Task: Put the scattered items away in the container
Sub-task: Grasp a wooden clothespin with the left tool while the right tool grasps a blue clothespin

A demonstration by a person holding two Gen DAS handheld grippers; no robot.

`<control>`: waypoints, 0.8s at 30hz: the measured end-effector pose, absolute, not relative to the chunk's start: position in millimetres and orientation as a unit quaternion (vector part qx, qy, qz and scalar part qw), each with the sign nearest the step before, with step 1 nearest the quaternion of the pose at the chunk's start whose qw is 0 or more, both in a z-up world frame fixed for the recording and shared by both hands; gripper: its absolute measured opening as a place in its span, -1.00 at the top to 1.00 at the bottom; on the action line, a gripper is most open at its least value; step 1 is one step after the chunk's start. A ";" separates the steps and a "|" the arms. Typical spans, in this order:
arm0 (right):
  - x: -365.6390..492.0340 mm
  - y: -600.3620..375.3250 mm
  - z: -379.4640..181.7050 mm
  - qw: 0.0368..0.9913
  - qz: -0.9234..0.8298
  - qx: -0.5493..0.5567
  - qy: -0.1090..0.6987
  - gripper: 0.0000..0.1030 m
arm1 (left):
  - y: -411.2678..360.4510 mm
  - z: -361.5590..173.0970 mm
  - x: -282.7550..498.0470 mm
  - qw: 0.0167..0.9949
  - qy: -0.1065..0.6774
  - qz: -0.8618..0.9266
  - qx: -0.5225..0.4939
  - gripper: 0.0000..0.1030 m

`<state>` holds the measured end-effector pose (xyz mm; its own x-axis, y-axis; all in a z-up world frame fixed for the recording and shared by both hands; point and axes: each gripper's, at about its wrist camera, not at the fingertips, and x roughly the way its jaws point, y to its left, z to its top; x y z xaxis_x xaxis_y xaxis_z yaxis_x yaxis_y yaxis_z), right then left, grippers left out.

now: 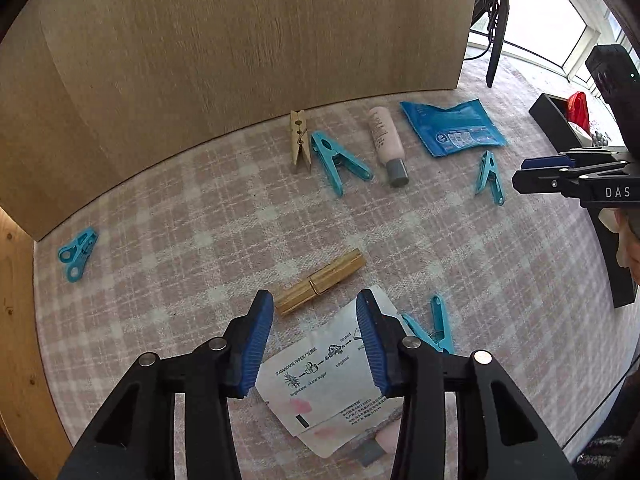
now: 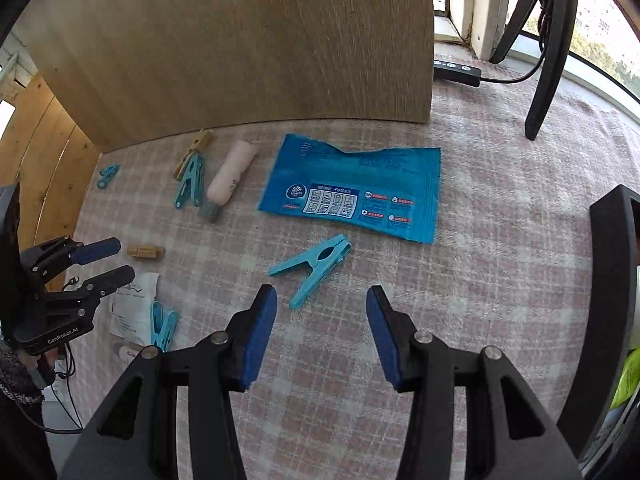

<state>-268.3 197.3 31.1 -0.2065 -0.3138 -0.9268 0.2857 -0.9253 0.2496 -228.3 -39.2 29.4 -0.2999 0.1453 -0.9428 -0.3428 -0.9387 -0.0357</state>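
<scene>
Okay, my left claw (image 1: pixel 315 304) hangs released over a white paper packet (image 1: pixel 332 376); a pink tube (image 1: pixel 372 440) beneath is mostly hidden. My right claw (image 2: pixel 321 300) is released too, just short of a teal clothespin (image 2: pixel 312 266). Black container (image 2: pixel 612 280) is cut off at the right edge, contents barely visible. Wooden peg (image 1: pixel 320 282) lies on the tabletop (image 1: pixel 180 300).

On my desk (image 1: pixel 200 208), a wooden peg (image 1: pixel 320 282) lies just beyond a paper sachet (image 1: pixel 320 372). Behind them, before the back board (image 1: pixel 240 40), I see a peg (image 1: pixel 299 140), clip (image 1: pixel 336 162), tube (image 1: pixel 387 144) and wipes pack (image 1: pixel 452 128), left to right.
</scene>
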 end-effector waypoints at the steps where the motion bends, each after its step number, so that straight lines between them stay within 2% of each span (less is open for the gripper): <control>1: -270.3 195.4 29.4 0.190 -0.776 0.602 -0.013 0.11 | -39.2 27.1 -230.9 0.155 0.087 0.800 -0.573 0.24; 6: -279.5 184.4 20.3 0.180 -0.764 0.619 -0.022 0.11 | -36.9 16.1 -238.8 0.160 0.103 0.792 -0.581 0.25; 11: -282.5 173.4 15.4 0.177 -0.763 0.622 -0.021 0.12 | -36.8 16.2 -236.9 0.165 0.092 0.795 -0.576 0.35; 12: -281.6 171.3 15.5 0.178 -0.763 0.622 -0.016 0.18 | -37.1 16.4 -236.4 0.164 0.088 0.797 -0.575 0.43; 13: -280.3 169.5 15.5 0.181 -0.762 0.621 -0.011 0.38 | -37.2 15.9 -235.5 0.166 0.084 0.797 -0.574 0.56; 15: -277.1 168.3 15.6 0.188 -0.763 0.618 -0.008 0.46 | -38.4 16.1 -233.7 0.173 0.073 0.798 -0.573 0.74; 19: -269.9 171.2 16.4 0.198 -0.765 0.613 -0.011 0.54 | -41.9 16.0 -230.3 0.167 0.049 0.803 -0.569 0.78; 24: -256.4 184.7 24.5 0.202 -0.774 0.600 -0.013 0.55 | -43.3 25.5 -225.6 0.160 0.025 0.810 -0.563 0.78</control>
<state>-256.4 184.7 24.5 -0.1989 -0.3281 -0.9235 0.2962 -0.9184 0.2625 -225.6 -43.3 25.5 -0.3139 0.2307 -0.9210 -0.2881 -0.9474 -0.1391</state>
